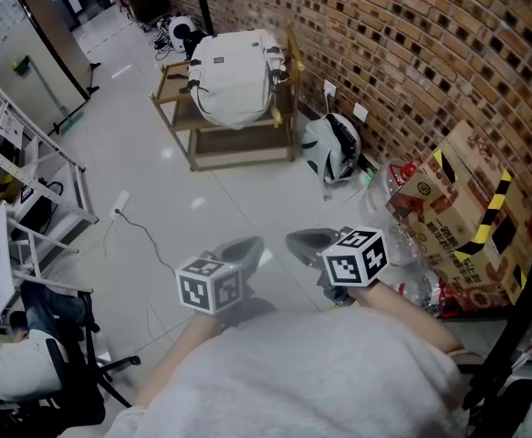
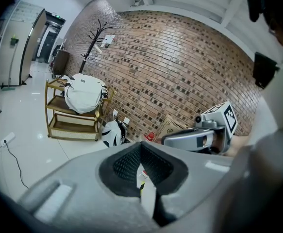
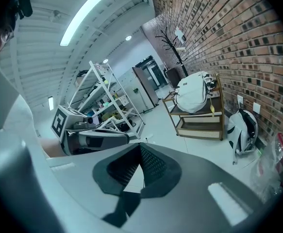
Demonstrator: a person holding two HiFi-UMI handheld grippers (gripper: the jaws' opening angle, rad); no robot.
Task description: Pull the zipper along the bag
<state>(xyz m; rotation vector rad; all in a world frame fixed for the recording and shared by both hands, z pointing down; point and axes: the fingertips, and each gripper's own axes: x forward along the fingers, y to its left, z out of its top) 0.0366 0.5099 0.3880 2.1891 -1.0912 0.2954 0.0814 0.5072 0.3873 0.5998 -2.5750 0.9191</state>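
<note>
A white backpack (image 1: 234, 85) lies on the top shelf of a wooden cart (image 1: 238, 144) far across the floor, against the brick wall; it also shows in the left gripper view (image 2: 84, 93) and the right gripper view (image 3: 193, 93). A second white and black bag (image 1: 332, 149) leans on the floor by the wall. My left gripper (image 1: 250, 245) and right gripper (image 1: 297, 240) are held side by side in front of me, well short of the cart. Both are shut with nothing between their jaws. Each gripper view shows its own closed jaws, left gripper (image 2: 140, 147) and right gripper (image 3: 140, 148).
A cardboard box (image 1: 462, 213) and plastic bags of bottles (image 1: 402, 245) sit by the wall at the right. A white metal rack (image 1: 28, 199) stands at the left, with a cable and power strip (image 1: 124, 203) on the floor. A seated person (image 1: 10, 354) is at bottom left.
</note>
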